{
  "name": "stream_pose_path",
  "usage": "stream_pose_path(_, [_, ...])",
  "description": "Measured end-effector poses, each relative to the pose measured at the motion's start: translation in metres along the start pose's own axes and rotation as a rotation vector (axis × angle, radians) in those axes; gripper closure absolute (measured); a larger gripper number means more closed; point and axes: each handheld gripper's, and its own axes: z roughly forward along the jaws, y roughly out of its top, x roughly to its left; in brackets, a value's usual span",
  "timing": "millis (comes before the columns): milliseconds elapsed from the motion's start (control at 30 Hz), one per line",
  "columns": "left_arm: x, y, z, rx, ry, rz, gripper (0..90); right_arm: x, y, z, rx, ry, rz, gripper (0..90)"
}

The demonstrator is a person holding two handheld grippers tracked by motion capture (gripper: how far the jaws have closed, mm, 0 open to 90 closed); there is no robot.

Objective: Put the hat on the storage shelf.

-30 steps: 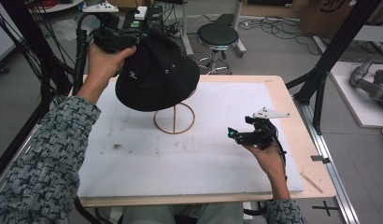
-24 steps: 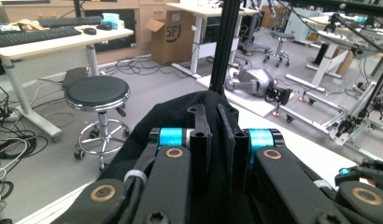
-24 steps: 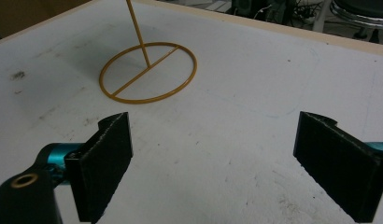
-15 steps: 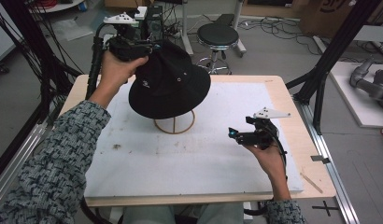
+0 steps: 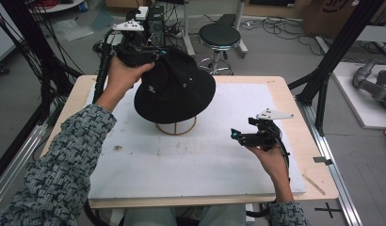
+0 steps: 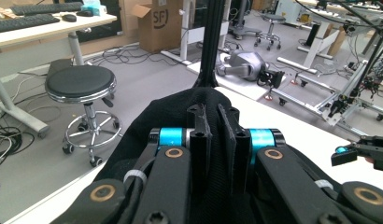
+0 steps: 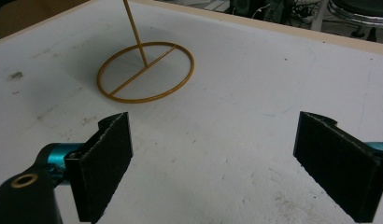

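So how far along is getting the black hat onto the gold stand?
Done: the left gripper is shut on the black hat, which sits over the gold stand. In hand: settling it. Left: releasing. The right gripper rests open on the table.

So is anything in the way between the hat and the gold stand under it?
Nothing visible. The hat, pinched by the left gripper, hangs over the stand; the right gripper sits open, well off to the side.

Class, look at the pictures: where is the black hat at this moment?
In the high view the black hat sits left of centre, over the gold wire stand on the white table mat, its fabric pinched by the left gripper.
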Motion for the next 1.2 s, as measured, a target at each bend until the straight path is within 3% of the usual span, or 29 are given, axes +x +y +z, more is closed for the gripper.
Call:
stream_pose_path(233, [-0.002,-0.003,-0.001,-0.002,-0.008,0.000,82.1,0.001,0.000,0.001,0.004,0.003,-0.001,11.5])
stream_pose_path(833, [-0.007,-0.006,0.005,0.008,-0.019,0.029,67.4,0.000,0.000,0.000,-0.003,0.003,0.002,11.5])
stream_pose_path(1200, [-0.002,-0.017,0.008,0.026,-0.026,0.009,60.2,0.000,0.001,0.000,-0.001,0.005,0.004,11.5])
